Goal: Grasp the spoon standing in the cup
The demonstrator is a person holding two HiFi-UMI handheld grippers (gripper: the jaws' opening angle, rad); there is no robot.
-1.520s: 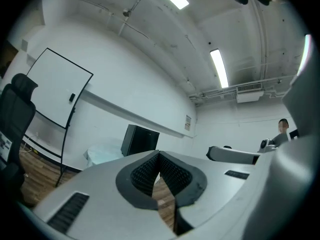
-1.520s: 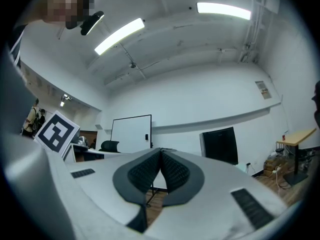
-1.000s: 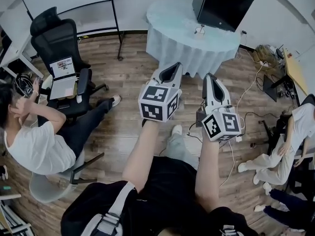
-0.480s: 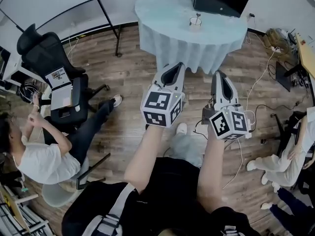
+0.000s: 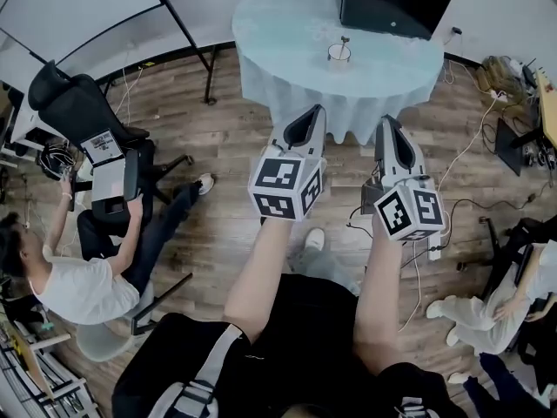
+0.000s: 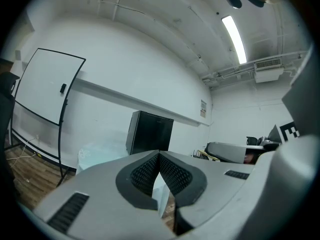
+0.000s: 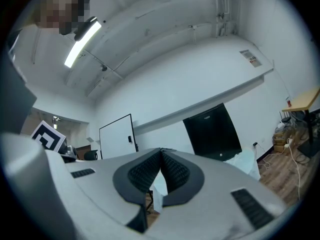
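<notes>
A small cup (image 5: 338, 53) stands on the round table (image 5: 287, 24) far ahead in the head view, with a spoon (image 5: 344, 42) upright in it. My left gripper (image 5: 308, 122) and right gripper (image 5: 388, 129) hover side by side over the wooden floor, well short of the table. Both point toward it. The left gripper (image 6: 159, 155) has its tips touching with nothing between them. So does the right gripper (image 7: 161, 150). The cup is hidden in both gripper views.
A black monitor (image 5: 396, 3) stands on the table behind the cup. A whiteboard stand (image 5: 183, 33) is at the back left. One person sits by an office chair (image 5: 83, 116) at the left, another at the right edge (image 5: 487, 307). Cables (image 5: 461, 159) lie on the floor.
The view has swung so the table and cup sit more centred and slightly nearer. Both grippers stay shut and side by side. The seated person at left has shifted.
</notes>
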